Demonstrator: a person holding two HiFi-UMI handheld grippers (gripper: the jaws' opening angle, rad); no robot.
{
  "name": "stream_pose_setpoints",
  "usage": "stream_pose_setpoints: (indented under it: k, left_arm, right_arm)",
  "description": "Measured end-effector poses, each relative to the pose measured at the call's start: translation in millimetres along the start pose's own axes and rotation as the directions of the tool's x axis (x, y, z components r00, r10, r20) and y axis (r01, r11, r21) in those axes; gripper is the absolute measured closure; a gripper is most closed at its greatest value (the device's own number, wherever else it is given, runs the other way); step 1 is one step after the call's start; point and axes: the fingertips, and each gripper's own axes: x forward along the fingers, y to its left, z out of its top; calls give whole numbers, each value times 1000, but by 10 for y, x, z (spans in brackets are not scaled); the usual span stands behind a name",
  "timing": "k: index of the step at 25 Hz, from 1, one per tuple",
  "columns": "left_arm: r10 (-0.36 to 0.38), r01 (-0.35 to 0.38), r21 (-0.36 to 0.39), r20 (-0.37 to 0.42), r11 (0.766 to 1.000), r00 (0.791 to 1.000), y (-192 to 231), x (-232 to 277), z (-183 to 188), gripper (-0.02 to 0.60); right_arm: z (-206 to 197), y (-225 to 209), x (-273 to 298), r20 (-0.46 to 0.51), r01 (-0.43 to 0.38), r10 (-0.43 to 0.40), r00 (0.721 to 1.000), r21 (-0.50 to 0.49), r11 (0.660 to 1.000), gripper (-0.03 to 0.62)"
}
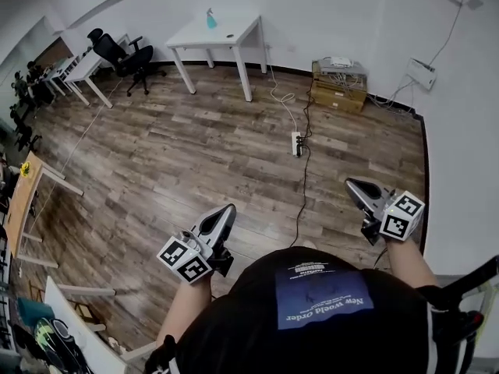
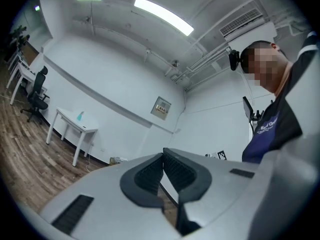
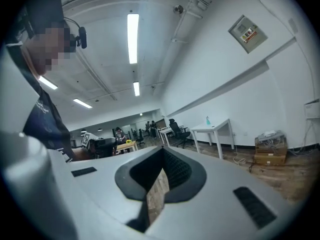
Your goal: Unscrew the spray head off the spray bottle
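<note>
Left gripper (image 1: 226, 209): shut. Your left gripper view shows the ribbed pads closed against each other with nothing caught between them. You hold it out over the wood floor (image 1: 195, 154), low at the left of the head view, tips toward the far wall.

Right gripper (image 1: 352, 185): shut as well, pads together, nothing in them. It sits at the right of the head view, also over bare floor. It is to the right of the black cable (image 1: 304, 185) that trails from the power strip (image 1: 296, 143).

Spray bottle (image 1: 210, 19): upright on the white table (image 1: 238, 29) against the far wall, close to the table's back edge and about midway along it. It is bluish-green with a narrow top, and too small in every view for finer detail. It is well apart from both your grippers, with the whole stretch of floor between. A small dark item lies on the same tabletop, nearer the front edge and right of the bottle; you cannot tell what it is.

Elsewhere: a black office chair (image 1: 122, 55) stands left of the table, beside further white desks. A cardboard box (image 1: 337, 90) sits against the wall right of the table, with a pale device on top.
</note>
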Motion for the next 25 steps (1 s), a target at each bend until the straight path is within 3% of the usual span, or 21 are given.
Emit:
stream_pose_setpoints:
  k: [5, 11, 19, 25]
  left_arm:
    - [97, -98, 15, 59, 995, 993, 220, 653, 179, 577]
    - [173, -177, 31, 91, 984, 981, 329, 1261, 313, 577]
    - [246, -248, 23, 64, 968, 967, 724, 1501, 337, 577]
    - [221, -223, 8, 80, 975, 972, 1282, 1520, 430, 577]
  right_arm:
    - [445, -776, 487, -11, -125, 125, 992, -15, 992, 600]
    - [793, -1373, 846, -26, -240, 239, 971, -26, 970, 600]
    - [620, -1848, 1300, -48, -275, 278, 959, 59, 960, 600]
    - [599, -1910, 1795, -69, -266, 268, 961, 33, 963, 600]
